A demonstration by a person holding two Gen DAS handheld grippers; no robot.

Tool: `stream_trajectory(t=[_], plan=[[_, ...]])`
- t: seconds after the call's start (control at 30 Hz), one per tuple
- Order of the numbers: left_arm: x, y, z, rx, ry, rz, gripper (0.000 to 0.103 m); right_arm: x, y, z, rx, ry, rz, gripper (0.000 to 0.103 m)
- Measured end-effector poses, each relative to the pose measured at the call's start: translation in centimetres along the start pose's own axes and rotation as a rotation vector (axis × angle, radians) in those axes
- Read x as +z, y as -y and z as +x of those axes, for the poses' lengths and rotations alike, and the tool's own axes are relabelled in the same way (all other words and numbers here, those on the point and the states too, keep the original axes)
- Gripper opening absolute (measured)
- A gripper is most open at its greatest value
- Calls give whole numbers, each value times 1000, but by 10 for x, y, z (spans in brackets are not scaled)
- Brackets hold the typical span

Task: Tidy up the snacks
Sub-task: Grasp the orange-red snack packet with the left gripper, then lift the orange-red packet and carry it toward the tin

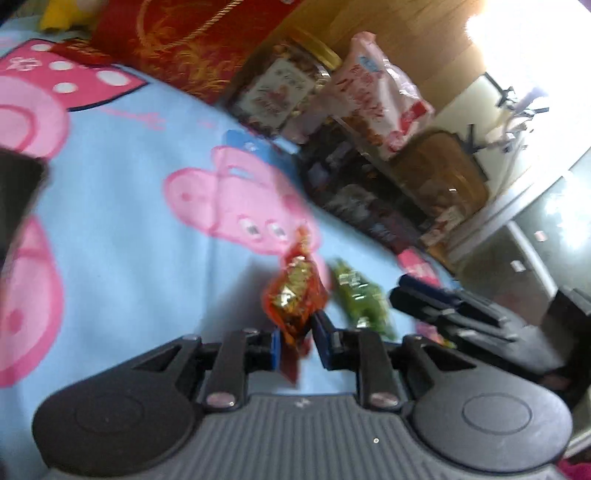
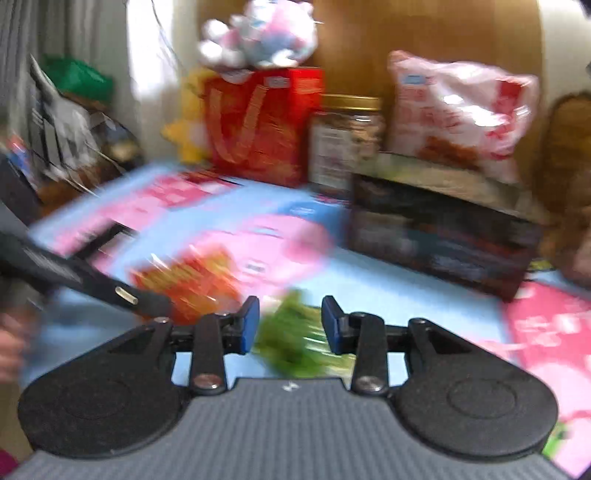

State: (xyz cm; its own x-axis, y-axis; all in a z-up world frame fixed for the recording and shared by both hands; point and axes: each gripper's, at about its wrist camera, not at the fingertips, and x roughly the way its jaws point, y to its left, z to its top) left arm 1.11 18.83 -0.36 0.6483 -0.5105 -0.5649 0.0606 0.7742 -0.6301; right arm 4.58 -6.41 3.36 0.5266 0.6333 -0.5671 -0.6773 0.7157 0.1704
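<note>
My left gripper [image 1: 297, 341] is shut on a red-and-gold wrapped snack [image 1: 295, 299], held a little above the blue cartoon cloth [image 1: 129, 192]. A green wrapped snack [image 1: 364, 297] lies just right of it. In the right wrist view, my right gripper [image 2: 290, 325] is open, its blue pads either side of the green snack [image 2: 295, 336], which is blurred. The red-and-gold snack [image 2: 188, 284] and the left gripper's arm [image 2: 74, 273] show at left. A dark open box [image 2: 439, 236] stands behind.
Along the back stand a red gift bag [image 2: 266, 125], a gold-lidded jar [image 2: 345, 140], a pink-and-white snack bag [image 2: 458, 110] and a brown jar [image 1: 439, 181]. A plush toy [image 2: 258, 33] sits on the red bag. Clutter lies at far left [image 2: 66, 122].
</note>
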Motion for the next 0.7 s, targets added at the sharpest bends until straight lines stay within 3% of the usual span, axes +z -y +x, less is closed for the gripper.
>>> stream_trajectory(t=[0.13,0.27,0.47,0.67,0.7], plan=[[-2,-12,-8,-14,19,-36,19,10,-9,36,83,-67,3,40],[-7,-8,-13,32,49,20,19,15,0,70,145,-147,71,41],[-22,15,-16,136,101,222,19,21,16,89,283,-139,261,50],[-19,9,-18,110,92,208,19,23,14,94,446,-201,351,51],[-19,9,-18,112,90,209,19,21,11,90,442,-197,343,50]])
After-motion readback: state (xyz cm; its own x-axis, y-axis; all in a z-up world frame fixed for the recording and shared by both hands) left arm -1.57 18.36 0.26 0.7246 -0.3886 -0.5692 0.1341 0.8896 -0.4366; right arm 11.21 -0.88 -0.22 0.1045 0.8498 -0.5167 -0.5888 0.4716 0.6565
